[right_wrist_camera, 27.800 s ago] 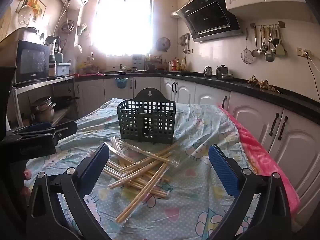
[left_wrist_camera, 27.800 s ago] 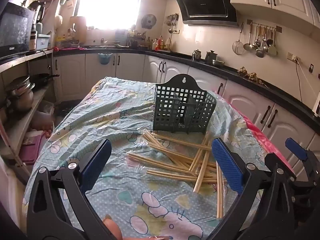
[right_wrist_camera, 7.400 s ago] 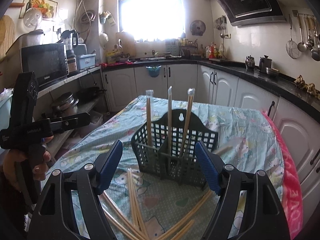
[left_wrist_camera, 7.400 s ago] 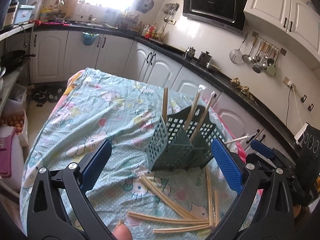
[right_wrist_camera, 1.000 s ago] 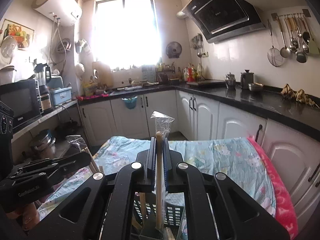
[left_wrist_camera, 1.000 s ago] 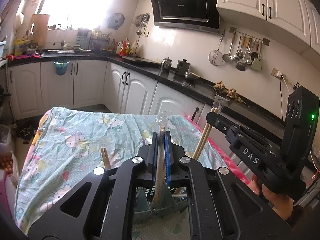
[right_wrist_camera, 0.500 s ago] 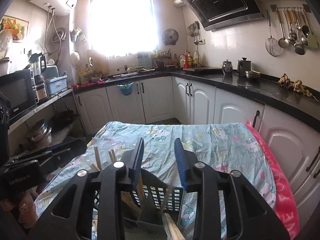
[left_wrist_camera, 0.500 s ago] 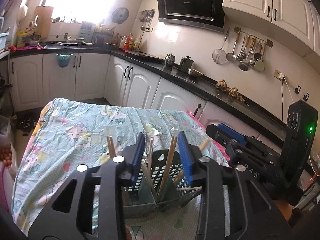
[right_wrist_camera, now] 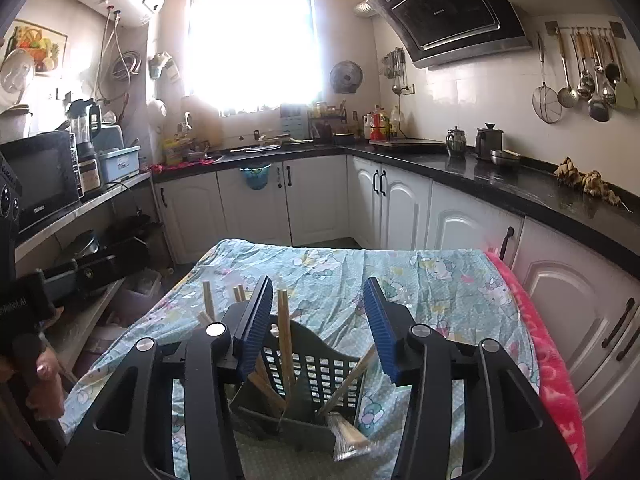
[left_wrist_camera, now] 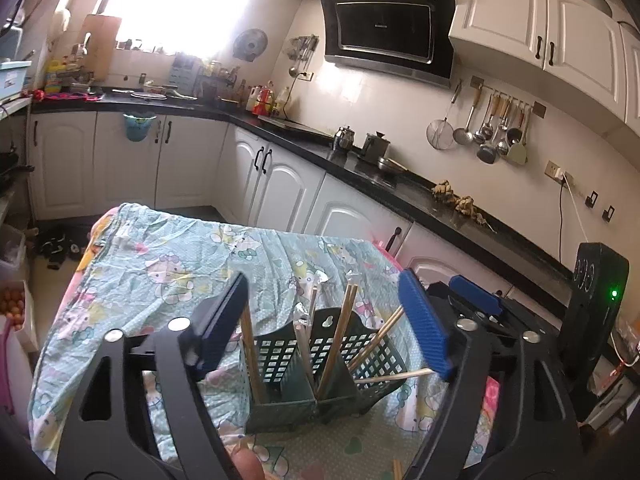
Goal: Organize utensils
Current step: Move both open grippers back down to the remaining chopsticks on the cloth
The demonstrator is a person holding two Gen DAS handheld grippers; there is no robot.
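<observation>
A dark green slotted utensil basket (left_wrist_camera: 292, 364) stands on the table with several wrapped wooden chopsticks (left_wrist_camera: 336, 344) leaning upright in its compartments. My left gripper (left_wrist_camera: 324, 328) is open and empty just above the basket. My right gripper (right_wrist_camera: 316, 324) is also open and empty above the same basket (right_wrist_camera: 316, 364), where chopsticks (right_wrist_camera: 284, 340) stand and one wrapped pair (right_wrist_camera: 348, 436) pokes out toward me. The right gripper's body shows at the right of the left wrist view (left_wrist_camera: 476, 304).
The table wears a light blue cartoon-print cloth (left_wrist_camera: 168, 264) with a pink edge (right_wrist_camera: 556, 376) on the right. One loose chopstick end (left_wrist_camera: 397, 470) lies near the front. White cabinets and a black counter (right_wrist_camera: 500, 184) run behind and to the right.
A second ago both grippers were shut on wrapped chopsticks held upright over the basket. They have since opened wider, and the chopsticks now stand in the basket.
</observation>
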